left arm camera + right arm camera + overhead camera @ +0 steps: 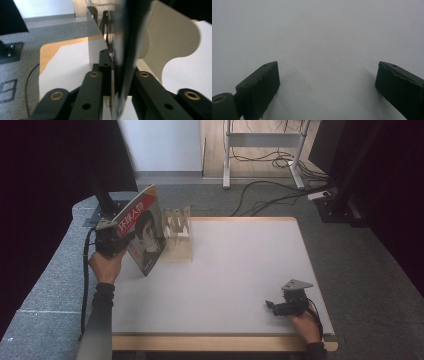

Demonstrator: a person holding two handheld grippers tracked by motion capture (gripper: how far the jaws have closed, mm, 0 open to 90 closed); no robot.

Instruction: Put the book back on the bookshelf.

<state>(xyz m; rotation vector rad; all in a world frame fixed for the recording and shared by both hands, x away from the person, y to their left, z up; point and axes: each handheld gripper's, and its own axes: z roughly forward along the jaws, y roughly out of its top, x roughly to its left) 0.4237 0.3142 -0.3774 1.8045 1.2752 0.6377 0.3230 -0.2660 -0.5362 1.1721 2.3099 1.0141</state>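
Presently, upper left: my left gripper pinches the red-titled portrait magazine, not yet slotted into the pale wooden divider rack; right gripper rests lower right, jaws spread.

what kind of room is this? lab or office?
Probably a lab or recording workspace, not a lived-in office: a bare white table on grey carpet, loose cables trailing across the floor, and a metal stand frame behind. On the table stands a slotted wooden rack.
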